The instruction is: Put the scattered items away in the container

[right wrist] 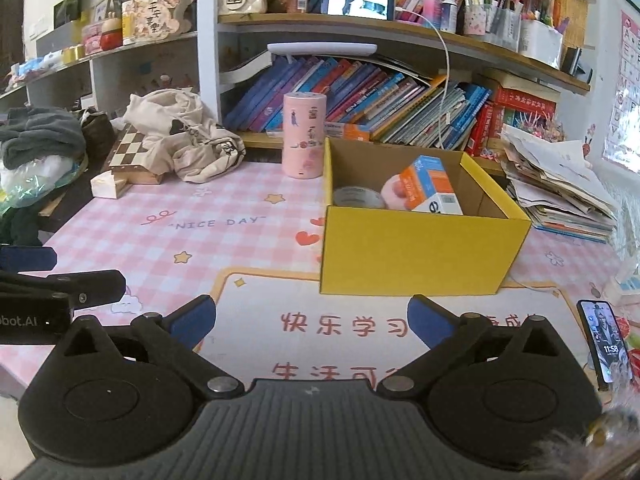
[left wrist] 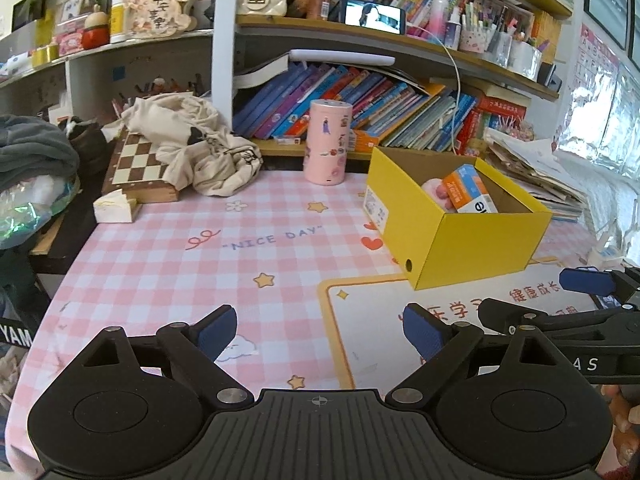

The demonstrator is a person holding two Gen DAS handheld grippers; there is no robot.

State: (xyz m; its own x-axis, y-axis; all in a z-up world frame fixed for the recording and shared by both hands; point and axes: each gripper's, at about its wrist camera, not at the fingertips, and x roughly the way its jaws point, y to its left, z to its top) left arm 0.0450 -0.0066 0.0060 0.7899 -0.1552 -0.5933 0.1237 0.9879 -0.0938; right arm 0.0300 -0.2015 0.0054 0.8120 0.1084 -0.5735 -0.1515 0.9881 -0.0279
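On the pink checked desk mat (right wrist: 208, 240), the yellow box (right wrist: 420, 252) already holds an orange carton (right wrist: 430, 184), tape roll (right wrist: 358, 197) and pink item (right wrist: 394, 192).
Left gripper (left wrist: 320, 330) and right gripper (right wrist: 310, 320) hover spread and empty; only the pink canister (right wrist: 303, 136) stands outside, perhaps next. Mat reads "NICE DAY".

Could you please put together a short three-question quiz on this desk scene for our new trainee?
1. True or false: the yellow box is empty.
2. Which stands just left of the box in the right wrist view? A) pink canister B) chessboard C) phone
3. Fill in: the jaws of the left gripper and right gripper are both ____.

Key: 1. False; it holds an orange carton, a tape roll and a pink item. 2. A. 3. Open.
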